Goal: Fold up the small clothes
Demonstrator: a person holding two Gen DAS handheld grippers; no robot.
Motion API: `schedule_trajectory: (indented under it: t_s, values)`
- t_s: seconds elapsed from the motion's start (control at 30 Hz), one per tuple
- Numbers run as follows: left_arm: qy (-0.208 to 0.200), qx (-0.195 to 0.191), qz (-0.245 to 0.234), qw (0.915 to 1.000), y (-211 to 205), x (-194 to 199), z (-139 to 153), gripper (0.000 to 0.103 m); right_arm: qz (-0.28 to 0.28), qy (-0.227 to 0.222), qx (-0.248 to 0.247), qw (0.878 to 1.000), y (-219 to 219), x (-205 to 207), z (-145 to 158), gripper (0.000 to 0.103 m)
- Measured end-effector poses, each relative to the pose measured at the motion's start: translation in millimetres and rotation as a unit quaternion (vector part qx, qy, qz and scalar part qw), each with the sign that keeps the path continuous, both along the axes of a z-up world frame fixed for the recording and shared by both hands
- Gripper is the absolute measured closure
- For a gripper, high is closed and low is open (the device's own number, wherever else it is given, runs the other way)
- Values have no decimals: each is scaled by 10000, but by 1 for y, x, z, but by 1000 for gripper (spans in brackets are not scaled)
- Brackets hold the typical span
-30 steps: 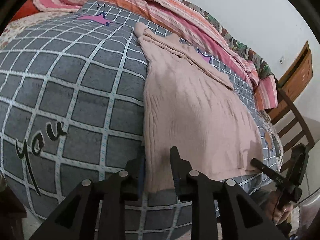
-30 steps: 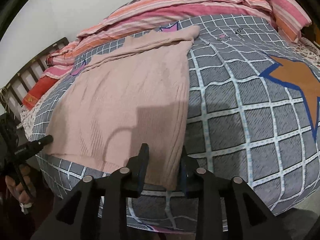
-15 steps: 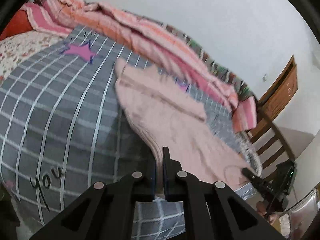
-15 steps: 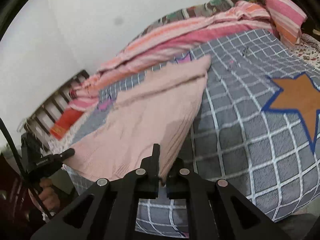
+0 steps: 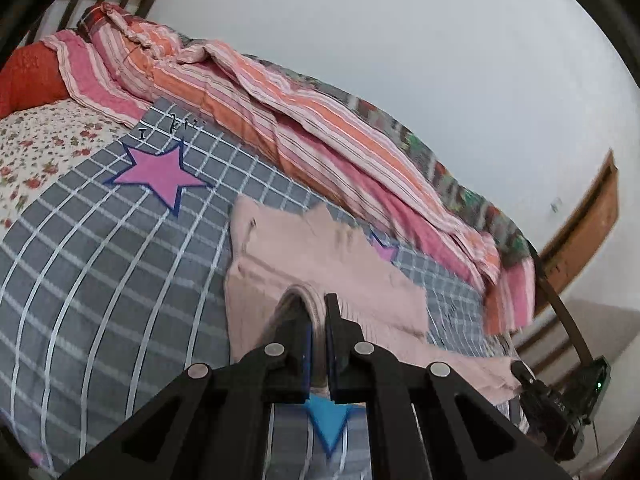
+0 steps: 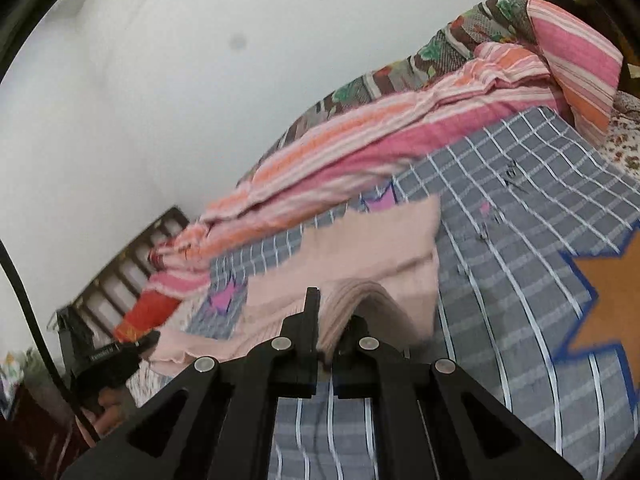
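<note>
A: Item: pink knit sweater [image 5: 320, 256], far half flat on the grey checked bedspread [image 5: 100, 264], near hem raised.

B: Held by?

A: Left tongs [image 5: 318, 320] and right tongs [image 6: 334, 316], each clamped on a hem corner, likely for folding it over.

B: View differences?

A: Only the right shows an orange star [image 6: 604, 296].

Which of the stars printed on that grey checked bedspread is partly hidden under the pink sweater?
The small pink star by the striped blanket; the sweater overlaps its edge. The big pink star and the orange one lie uncovered.
</note>
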State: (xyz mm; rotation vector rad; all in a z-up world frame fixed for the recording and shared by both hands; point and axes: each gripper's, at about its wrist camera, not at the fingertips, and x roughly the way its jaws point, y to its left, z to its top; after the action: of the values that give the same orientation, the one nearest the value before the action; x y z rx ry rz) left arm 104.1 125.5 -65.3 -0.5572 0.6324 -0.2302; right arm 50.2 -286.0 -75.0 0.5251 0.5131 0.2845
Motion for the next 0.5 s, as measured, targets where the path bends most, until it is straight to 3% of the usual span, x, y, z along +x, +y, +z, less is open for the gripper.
schedule_trajectory:
  t_s: [0.2,0.5]
  values:
    - [139,143,219,9996,-6,71,-4,97,-91,162,306,9994,-3,84,1,98]
    - [647,199,310,9972,-10,169,-42,97,-44,696,23,9976,-1,183,-25,98]
